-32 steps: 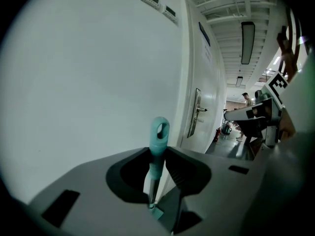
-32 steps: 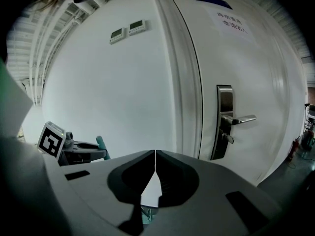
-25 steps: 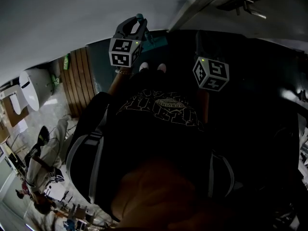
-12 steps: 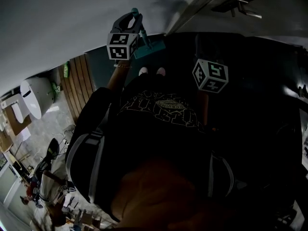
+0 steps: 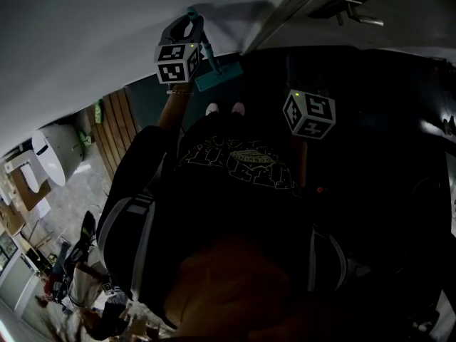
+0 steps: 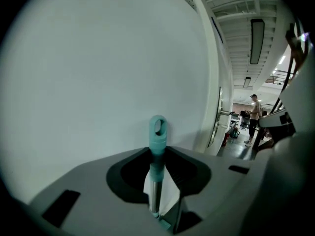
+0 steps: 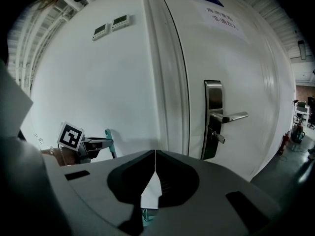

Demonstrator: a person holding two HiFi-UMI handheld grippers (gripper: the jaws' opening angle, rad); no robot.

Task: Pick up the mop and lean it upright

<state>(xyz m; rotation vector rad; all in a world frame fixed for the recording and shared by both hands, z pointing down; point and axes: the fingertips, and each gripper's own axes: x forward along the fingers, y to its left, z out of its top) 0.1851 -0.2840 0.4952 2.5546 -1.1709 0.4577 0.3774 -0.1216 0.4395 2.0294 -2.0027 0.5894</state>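
Note:
The mop has a metal shaft (image 6: 155,191) ending in a teal cap (image 6: 158,132) with a hanging hole. My left gripper (image 6: 156,159) is shut on the shaft just below that cap, close to a white wall (image 6: 98,82). The head view has the same gripper (image 5: 188,26) high up at the wall, with the teal mop head (image 5: 218,78) low by the person's shoes. My right gripper (image 7: 155,154) is shut with nothing in it, its jaws touching. From there the left gripper (image 7: 93,144) and the mop's tip (image 7: 109,140) show at the left.
A white door (image 7: 236,73) with a metal lever handle (image 7: 227,117) stands just right of the mop. A wall switch panel (image 7: 112,25) sits high up. A person (image 6: 254,114) stands far down the hall. A wooden slatted panel (image 5: 117,116) and a white seat (image 5: 48,154) lie left.
My left gripper has moved up and closer to the wall with the mop, and the mop head followed. The right gripper has hardly moved.

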